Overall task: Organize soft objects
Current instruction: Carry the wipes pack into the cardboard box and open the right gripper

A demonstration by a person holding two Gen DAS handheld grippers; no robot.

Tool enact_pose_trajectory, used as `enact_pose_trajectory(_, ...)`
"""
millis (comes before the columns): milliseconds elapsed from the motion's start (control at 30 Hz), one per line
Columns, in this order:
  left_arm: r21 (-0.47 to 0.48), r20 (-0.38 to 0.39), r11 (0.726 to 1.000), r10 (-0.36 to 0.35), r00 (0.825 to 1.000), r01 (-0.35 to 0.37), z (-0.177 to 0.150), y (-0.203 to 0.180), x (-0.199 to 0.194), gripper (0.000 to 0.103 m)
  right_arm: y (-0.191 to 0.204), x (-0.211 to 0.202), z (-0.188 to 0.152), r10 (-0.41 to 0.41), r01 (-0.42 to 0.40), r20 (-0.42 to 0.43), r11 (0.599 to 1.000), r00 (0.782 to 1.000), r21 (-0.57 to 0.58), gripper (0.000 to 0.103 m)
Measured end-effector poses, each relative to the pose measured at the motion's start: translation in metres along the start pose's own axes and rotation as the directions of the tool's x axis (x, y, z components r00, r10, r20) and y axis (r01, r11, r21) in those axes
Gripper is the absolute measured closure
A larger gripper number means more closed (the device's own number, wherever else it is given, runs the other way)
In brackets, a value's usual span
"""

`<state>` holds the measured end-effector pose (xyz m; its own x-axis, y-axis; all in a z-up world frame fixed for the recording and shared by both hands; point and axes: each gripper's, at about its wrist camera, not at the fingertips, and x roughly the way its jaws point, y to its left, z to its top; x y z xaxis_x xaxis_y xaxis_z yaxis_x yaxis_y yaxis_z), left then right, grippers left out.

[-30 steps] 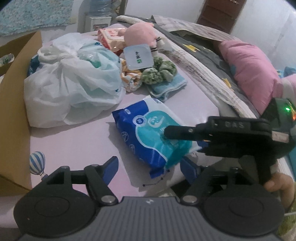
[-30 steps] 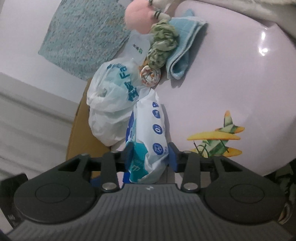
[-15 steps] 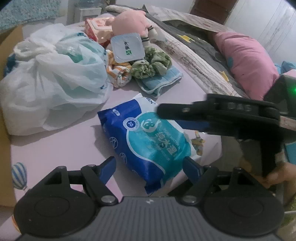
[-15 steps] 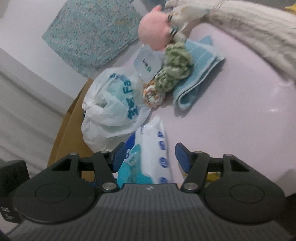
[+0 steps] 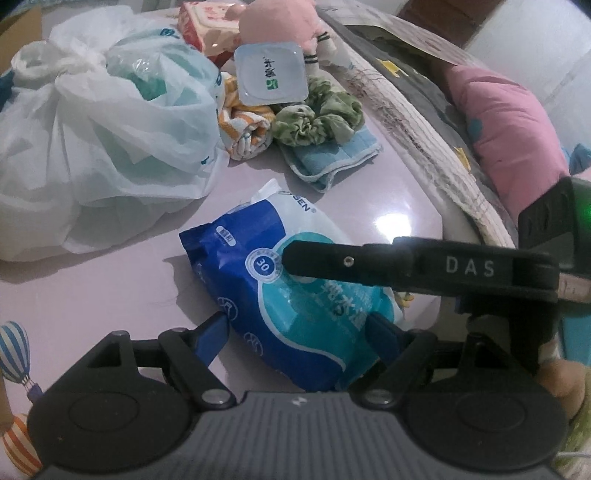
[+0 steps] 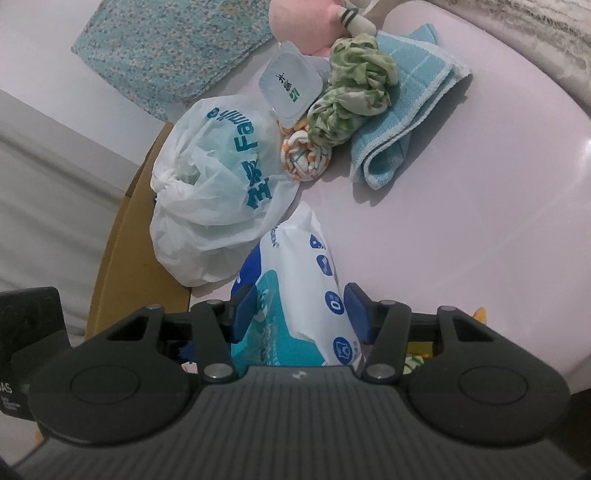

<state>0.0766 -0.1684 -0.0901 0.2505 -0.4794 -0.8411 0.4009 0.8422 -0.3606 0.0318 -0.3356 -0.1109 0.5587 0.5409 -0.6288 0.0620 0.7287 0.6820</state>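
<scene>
A blue, teal and white wipes pack (image 5: 295, 295) lies on the lilac table (image 5: 92, 295). My left gripper (image 5: 297, 336) is open and straddles the pack's near end, its blue pads close beside it. One black finger (image 5: 332, 260) of the right gripper reaches in from the right across the pack's top face. In the right wrist view the pack (image 6: 295, 295) stands on edge between the blue pads of my right gripper (image 6: 300, 314). Those jaws are closing, and both pads touch the pack.
A knotted white plastic bag (image 5: 103, 122) sits at the left. Behind the pack lie a rolled orange-white cloth (image 5: 243, 129), a green scrunchie (image 5: 317, 118), a folded blue towel (image 5: 332, 158), a sealed cup (image 5: 271, 72) and a pink plush (image 5: 273, 22). A cardboard box (image 6: 125, 251) flanks the table.
My left gripper came forward and down until its fingers flank the pack. The right gripper's jaws widened around the pack, then narrowed again, and its finger slid further across the pack.
</scene>
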Motion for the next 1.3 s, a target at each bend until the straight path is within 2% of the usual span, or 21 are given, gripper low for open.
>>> enact_pose_trajectory(100, 0.005, 0.010, 1.000, 0.017, 1.000, -0.018, 0.000, -0.004, 0.001, 0.022, 0.000, 0.002, -0.003, 0.029, -0.029, -0.017, 0.999, 0.999, 0.017, 0.052)
enact_pose_trajectory(300, 0.040, 0.049, 0.998, 0.040, 0.998, -0.042, -0.003, -0.015, -0.011, 0.022, 0.005, -0.006, -0.006, 0.052, -0.052, 0.007, 0.998, 0.999, 0.039, 0.058)
enact_pose_trajectory(533, 0.054, 0.110, 0.997, 0.043, 0.993, -0.049, -0.009, -0.023, -0.037, 0.023, 0.026, -0.024, -0.010, 0.059, -0.059, 0.043, 0.998, 0.997, -0.003, 0.060)
enact_pose_trajectory(700, 0.064, 0.184, 0.996, 0.051, 0.982, -0.063, -0.011, -0.029, -0.068, 0.023, 0.053, -0.041, -0.009, 0.085, -0.081, 0.075, 0.995, 0.994, -0.057, 0.060)
enact_pose_trajectory(867, 0.047, 0.282, 0.994, 0.080, 0.956, -0.097, -0.007, -0.024, -0.116, 0.023, 0.099, -0.049, 0.004, 0.144, -0.128, 0.093, 0.980, 0.985, -0.152, 0.060)
enact_pose_trajectory(1000, 0.001, 0.354, 0.989, 0.140, 0.925, -0.150, 0.003, -0.006, -0.159, 0.023, 0.150, -0.038, 0.022, 0.209, -0.187, 0.070, 0.951, 0.975, -0.246, 0.060)
enact_pose_trajectory(1200, -0.114, 0.405, 0.968, 0.253, 0.879, -0.226, 0.027, 0.048, -0.215, 0.023, 0.233, 0.013, 0.052, 0.291, -0.281, -0.023, 0.898, 0.957, -0.337, 0.060)
enact_pose_trajectory(1300, -0.173, 0.396, 0.955, 0.293, 0.870, -0.243, 0.046, 0.086, -0.232, 0.023, 0.269, 0.050, 0.071, 0.310, -0.321, -0.086, 0.888, 0.947, -0.330, 0.060)
